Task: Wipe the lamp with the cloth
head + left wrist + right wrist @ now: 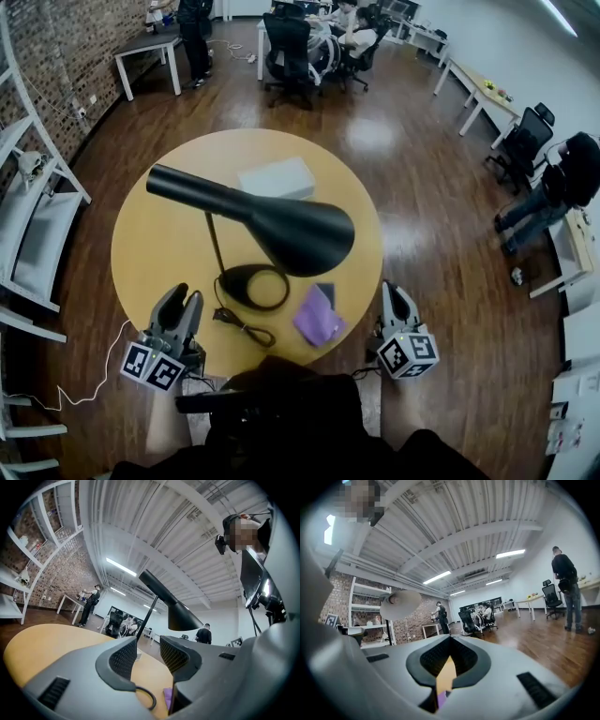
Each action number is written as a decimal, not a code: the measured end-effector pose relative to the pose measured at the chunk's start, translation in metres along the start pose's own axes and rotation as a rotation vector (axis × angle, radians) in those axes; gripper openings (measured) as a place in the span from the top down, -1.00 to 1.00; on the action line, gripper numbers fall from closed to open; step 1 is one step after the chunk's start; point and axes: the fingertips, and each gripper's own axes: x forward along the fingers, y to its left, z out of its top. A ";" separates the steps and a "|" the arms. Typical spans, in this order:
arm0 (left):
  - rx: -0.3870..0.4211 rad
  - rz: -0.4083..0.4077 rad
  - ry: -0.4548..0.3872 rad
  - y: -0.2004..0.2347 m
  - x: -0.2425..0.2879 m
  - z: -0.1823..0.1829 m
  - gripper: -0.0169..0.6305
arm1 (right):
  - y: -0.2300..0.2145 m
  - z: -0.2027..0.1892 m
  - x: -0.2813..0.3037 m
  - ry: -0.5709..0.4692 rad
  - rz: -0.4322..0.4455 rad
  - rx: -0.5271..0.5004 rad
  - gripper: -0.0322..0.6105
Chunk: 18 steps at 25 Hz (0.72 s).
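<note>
At the left, your left gripper [184, 296] sits at the near rim of the round yellow worktop [155, 239]. Its fingers stand partly apart with nothing between them, and its own view looks through the gap at the lamp's stem.

Ahead and to the right of those fingers stands the black lamp [298, 234]. Its ring base rests on the worktop with the cord [240, 324] trailing toward you. The long shade runs from a thin tail at the far left to a wide mouth at the right. A white box [277, 177] lies beyond it.

The purple cloth [317, 317] lies rumpled on the worktop, just right of the lamp's base and under the near side of the shade's mouth. Its longer side appears to run from the near rim toward the lamp. Neither gripper touches it.

At the right, your right gripper [395, 290] hangs just off the worktop's edge. Its fingers are closed tip to tip and hold nothing.

The cloth lies to the left of the right fingers and well to the right of the left fingers, so the right hand looks the nearer of the two. Picking it up will likely call for parting those fingers and swinging them left over the rim.
</note>
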 end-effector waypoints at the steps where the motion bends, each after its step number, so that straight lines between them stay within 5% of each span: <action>1: -0.002 0.001 -0.002 0.002 -0.001 0.000 0.49 | 0.000 -0.001 0.001 0.001 0.000 0.007 0.89; 18: 0.015 0.002 -0.034 0.018 -0.002 0.017 0.49 | 0.001 0.002 0.016 -0.022 -0.014 0.020 0.89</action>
